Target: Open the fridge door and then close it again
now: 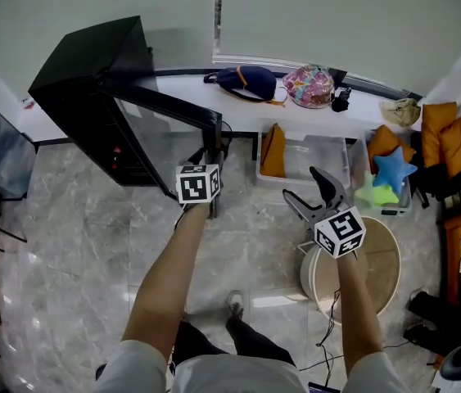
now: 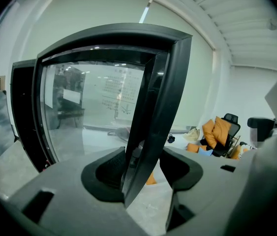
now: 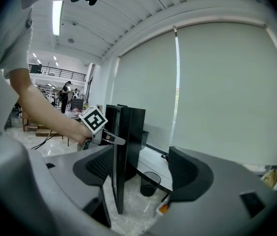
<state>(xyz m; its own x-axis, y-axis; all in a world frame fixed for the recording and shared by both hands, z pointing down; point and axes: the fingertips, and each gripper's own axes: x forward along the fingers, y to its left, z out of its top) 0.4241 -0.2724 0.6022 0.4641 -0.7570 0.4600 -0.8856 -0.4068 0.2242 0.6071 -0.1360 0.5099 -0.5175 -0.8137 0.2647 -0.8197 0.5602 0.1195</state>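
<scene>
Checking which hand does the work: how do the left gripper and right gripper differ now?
The left gripper straddles the edge of the open fridge door, not clamping; the right gripper has nothing between its jaws. The left gripper is at the door; the right gripper hangs in the air beside it. Both stand open.

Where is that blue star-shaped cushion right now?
In the head view, the blue star-shaped cushion lies at the far right, resting on a pale green soft toy, just left of the orange cushions.
</scene>
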